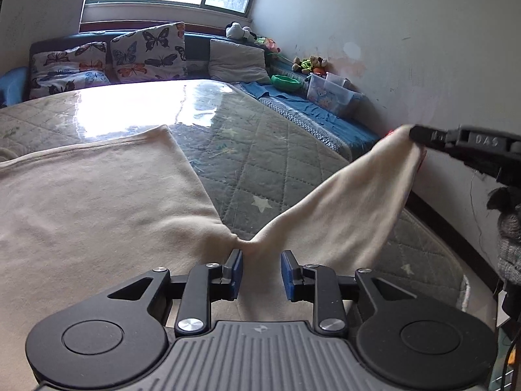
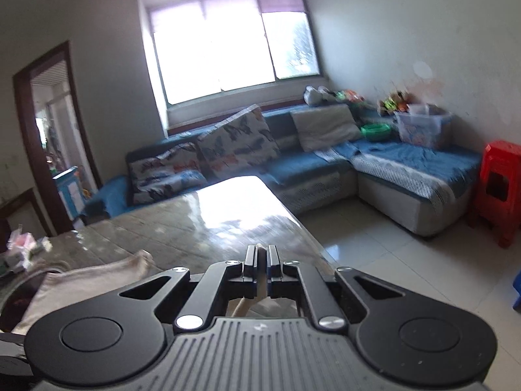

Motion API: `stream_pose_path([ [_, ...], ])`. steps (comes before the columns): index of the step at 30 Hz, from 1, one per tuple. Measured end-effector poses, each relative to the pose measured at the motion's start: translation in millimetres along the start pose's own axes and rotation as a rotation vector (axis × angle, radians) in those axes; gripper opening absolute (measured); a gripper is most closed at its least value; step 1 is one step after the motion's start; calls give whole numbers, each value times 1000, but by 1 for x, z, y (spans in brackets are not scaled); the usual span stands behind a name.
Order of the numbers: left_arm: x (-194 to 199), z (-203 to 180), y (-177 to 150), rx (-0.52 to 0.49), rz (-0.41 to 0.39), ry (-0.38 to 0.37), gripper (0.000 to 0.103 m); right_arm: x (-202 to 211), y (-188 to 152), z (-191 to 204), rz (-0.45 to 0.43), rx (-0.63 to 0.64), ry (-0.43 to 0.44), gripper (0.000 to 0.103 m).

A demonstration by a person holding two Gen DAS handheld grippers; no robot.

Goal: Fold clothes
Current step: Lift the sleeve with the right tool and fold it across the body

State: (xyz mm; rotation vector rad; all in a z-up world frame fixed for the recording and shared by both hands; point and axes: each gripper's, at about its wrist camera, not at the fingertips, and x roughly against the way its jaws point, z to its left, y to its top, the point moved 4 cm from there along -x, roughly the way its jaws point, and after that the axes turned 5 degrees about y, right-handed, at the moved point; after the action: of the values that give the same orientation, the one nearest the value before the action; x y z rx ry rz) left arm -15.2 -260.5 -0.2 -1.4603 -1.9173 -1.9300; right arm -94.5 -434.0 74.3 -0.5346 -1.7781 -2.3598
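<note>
A cream garment (image 1: 97,195) lies spread on the quilted table (image 1: 267,150). Its right sleeve (image 1: 351,205) is pulled up and out to the right. My right gripper (image 1: 413,132) is shut on the sleeve end above the table's right side. In the right wrist view that gripper (image 2: 261,252) shows a thin strip of cream cloth (image 2: 260,280) pinched between its fingers. My left gripper (image 1: 261,270) stands open over the armpit where sleeve meets body, with cloth lying between its blue pads (image 1: 237,272) but apart from them.
A blue corner sofa (image 2: 407,169) with butterfly cushions (image 1: 146,52) stands beyond the table. A clear storage box (image 1: 332,93) and green bowl (image 1: 286,82) sit on it. A red stool (image 2: 499,189) stands by the right wall. Tiled floor (image 2: 390,254) lies right of the table.
</note>
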Motion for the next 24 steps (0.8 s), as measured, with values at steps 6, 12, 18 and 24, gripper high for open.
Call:
stream_pose_path([
  [6, 54, 34, -11, 17, -54, 47, 34, 20, 25, 74, -53, 133, 175, 4],
  [12, 105, 82, -33, 37, -94, 171, 37, 21, 25, 168, -37, 272, 378, 4],
  [18, 149, 129, -53, 111, -140, 273, 38, 8, -18, 239, 92, 377, 526, 4],
  [24, 172, 158, -70, 180, -147, 326, 39, -3, -75, 290, 258, 462, 635, 5],
])
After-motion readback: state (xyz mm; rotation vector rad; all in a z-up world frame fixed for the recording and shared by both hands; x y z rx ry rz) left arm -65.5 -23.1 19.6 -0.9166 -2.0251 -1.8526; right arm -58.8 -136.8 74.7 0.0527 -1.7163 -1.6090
